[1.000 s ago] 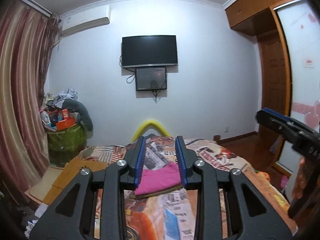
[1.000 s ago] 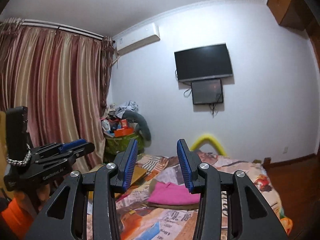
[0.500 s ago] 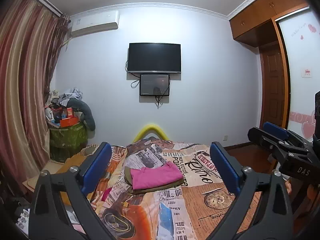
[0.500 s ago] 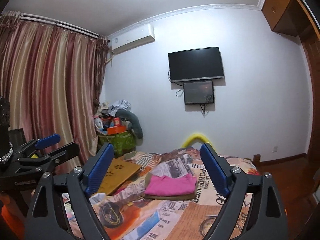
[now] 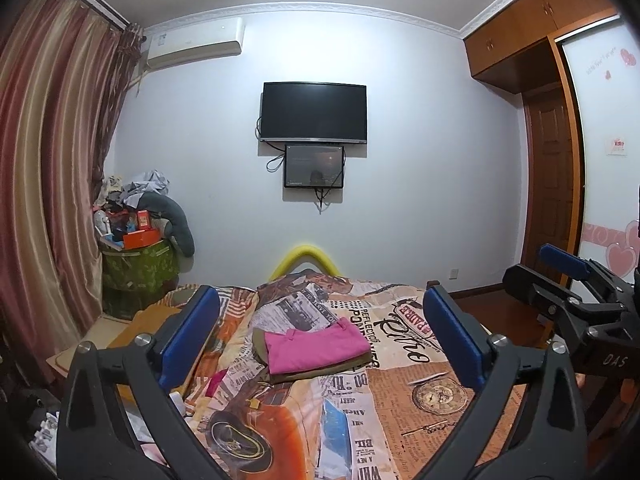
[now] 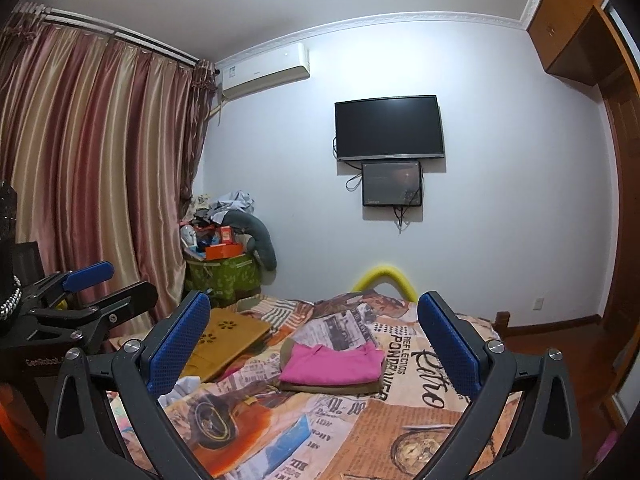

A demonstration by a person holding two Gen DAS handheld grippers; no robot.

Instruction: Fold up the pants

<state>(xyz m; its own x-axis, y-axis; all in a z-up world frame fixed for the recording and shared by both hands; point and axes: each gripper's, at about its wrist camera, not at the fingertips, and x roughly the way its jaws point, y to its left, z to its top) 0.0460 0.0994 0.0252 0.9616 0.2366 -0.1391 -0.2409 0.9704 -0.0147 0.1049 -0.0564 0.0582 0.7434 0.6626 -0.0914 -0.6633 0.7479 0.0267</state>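
Your left hand-held gripper (image 5: 320, 344) stands wide, its blue pads (image 5: 190, 336) spread far apart with nothing between them; it hangs over the near end of the bed (image 5: 432, 396). Your right hand-held gripper (image 6: 314, 346) is spread just as wide and also holds nothing, and it sits beside the left one, each showing at the edge of the other's view.

Past both sets of jaws, the pants (image 5: 316, 344) lie folded in a neat pink stack toward the middle of the bed, nearer its left edge, resting on an olive garment (image 6: 332, 387) that shows under them. They touch neither gripper. The bedcover is a newspaper print in orange and cream.

Along the left edge of the bed lies a flat tan board (image 6: 228, 338). Beyond the far end a yellow arch (image 5: 306, 258) rises, and a television (image 5: 314, 112) hangs on the wall behind it.
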